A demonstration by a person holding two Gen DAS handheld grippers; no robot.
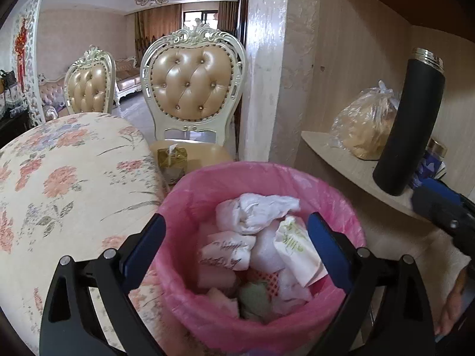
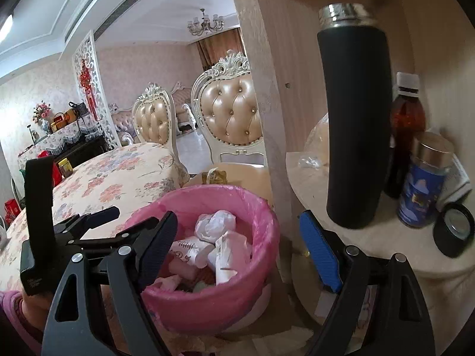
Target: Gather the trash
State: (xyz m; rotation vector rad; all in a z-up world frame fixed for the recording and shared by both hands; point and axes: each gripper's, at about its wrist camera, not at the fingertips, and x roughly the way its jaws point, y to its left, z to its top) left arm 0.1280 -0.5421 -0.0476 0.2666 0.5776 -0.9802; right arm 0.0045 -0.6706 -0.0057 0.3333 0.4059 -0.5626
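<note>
From my feed, both tongs, left gripper point(image 1: 236, 246) and right gripper point(image 2: 237, 249), hang released over the pink-lined bin point(image 1: 261, 320) of wrappers beside the floral table point(image 1: 59, 178), the bin's base cut off.

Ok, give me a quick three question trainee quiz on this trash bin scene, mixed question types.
1. True or false: the bin has a blue liner.
2. What fills the bin: A) crumpled wrappers, B) water, C) nothing?
3. Are the left gripper and right gripper open or shut?

Key: 1 false, the liner is pink. 2 A. 3 both open, holding nothing.
</note>
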